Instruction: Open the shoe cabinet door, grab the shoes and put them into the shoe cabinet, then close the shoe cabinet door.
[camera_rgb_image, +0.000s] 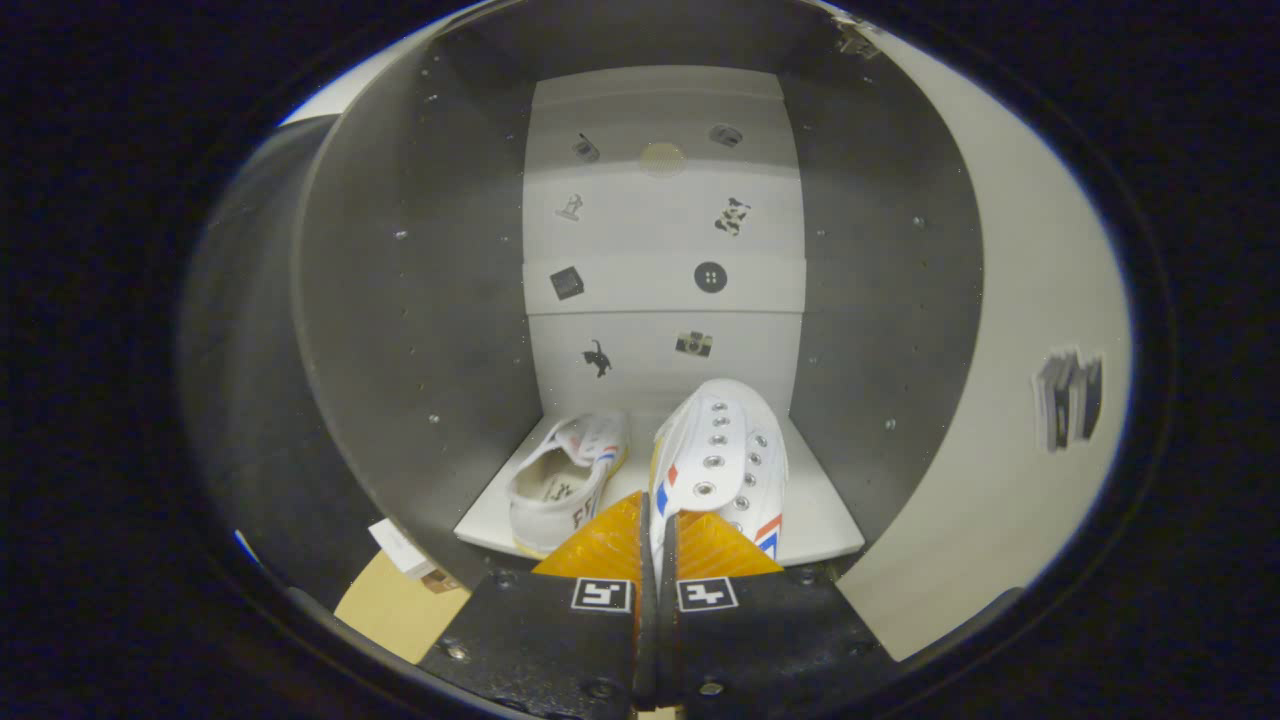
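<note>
Item: open shoe cabinet (400, 300), dark grey side walls, pale back panel dotted with small stickers, white bottom shelf (820, 525). Its white door (1030, 380) stands swung wide to the right.

Item: first white canvas low-top shoe with red and blue side stripes (565, 480). It lies on the shelf to the left, heel opening toward us, toe toward the back panel.

Item: second white canvas shoe with metal eyelets and red and blue chevrons (725, 455). It sits just ahead of the fingers, toe pointing into the cabinet, heel end at the shelf's front edge. We cannot tell whether its sole rests on the shelf or hangs just above it.

Item: gripper (655, 540). We see the jaws drawn nearly together, with only a thin slit between the fingers (600, 545). The shoe's rear edge appears pinched in that slit; we judge the jaws to be clamped on a thin piece of canvas at the heel collar, not on the body of the shoe.

Risks, as we judge them:
- The pinch is on soft cloth only; the shoe may swing, twist or slip out if moved sharply.
- Released this near the front edge, the heel could overhang and tip off the shelf, or stop the door from closing.
- Pushed further in carelessly, it could nudge the first shoe.
- On withdrawal, the fingers may drag the canvas back out.
</note>
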